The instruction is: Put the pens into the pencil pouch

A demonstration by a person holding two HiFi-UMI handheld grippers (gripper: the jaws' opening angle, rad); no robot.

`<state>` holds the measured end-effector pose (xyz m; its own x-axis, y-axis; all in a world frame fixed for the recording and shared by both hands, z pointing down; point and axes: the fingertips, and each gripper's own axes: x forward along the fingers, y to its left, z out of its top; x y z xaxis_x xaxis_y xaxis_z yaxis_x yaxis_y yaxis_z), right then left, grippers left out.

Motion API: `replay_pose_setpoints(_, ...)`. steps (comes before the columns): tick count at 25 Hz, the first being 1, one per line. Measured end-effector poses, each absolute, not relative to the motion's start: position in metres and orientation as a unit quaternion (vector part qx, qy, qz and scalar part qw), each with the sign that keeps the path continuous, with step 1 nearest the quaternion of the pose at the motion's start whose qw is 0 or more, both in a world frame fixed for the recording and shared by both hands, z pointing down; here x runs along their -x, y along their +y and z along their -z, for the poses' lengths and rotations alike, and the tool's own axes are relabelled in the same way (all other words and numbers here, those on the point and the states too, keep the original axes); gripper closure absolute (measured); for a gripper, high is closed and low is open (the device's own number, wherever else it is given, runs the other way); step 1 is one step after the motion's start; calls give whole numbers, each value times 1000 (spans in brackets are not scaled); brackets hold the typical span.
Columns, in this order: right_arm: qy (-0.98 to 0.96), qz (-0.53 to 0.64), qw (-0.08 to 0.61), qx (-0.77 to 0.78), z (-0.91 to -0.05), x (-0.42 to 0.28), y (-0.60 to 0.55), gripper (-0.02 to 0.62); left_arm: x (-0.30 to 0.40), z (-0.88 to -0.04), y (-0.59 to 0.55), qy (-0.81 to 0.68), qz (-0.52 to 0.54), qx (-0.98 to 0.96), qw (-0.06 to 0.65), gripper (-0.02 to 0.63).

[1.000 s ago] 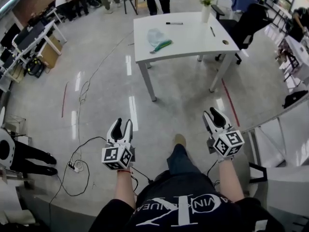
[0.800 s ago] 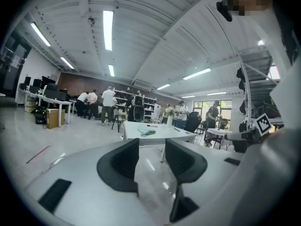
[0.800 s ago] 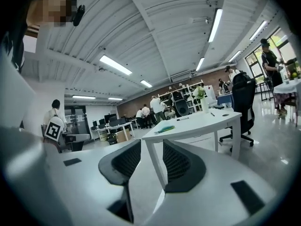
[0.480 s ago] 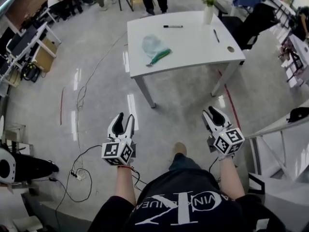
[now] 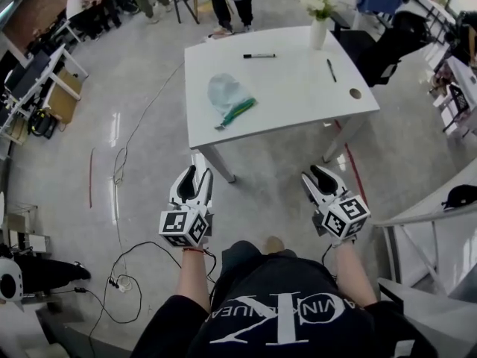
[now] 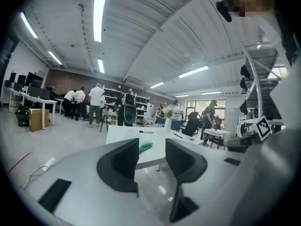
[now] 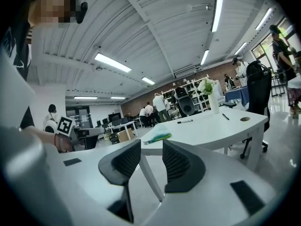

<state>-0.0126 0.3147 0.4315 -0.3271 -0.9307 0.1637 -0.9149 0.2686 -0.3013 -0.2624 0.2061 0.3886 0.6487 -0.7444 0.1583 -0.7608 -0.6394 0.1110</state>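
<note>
A clear pencil pouch (image 5: 227,98) with green items inside lies on the white table (image 5: 298,95); it also shows as a pouch (image 7: 159,137) in the right gripper view and as a green edge (image 6: 145,147) between the left jaws. A black marker (image 5: 258,56) lies at the table's far side and a thin pen (image 5: 330,69) to its right. My left gripper (image 5: 195,176) and right gripper (image 5: 317,177) hover over the floor, short of the table's near edge. Both are open with nothing between the jaws.
A vase of flowers (image 5: 318,21) stands at the table's far right, with a round hole (image 5: 355,93) near the right edge. Cables (image 5: 119,170) trail over the floor on the left. A black chair (image 5: 399,32) is beyond the table and people stand at the back.
The person has walked towards the table: it sits lower and larger in the head view. Both grippers have advanced with the body and stay open.
</note>
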Motion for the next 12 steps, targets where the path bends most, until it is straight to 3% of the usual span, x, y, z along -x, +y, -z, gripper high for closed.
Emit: replay_pose_setpoints(12,788,206,16,580,-457,-7,232,449,208,-421,106,-369,-92,-920,90,434)
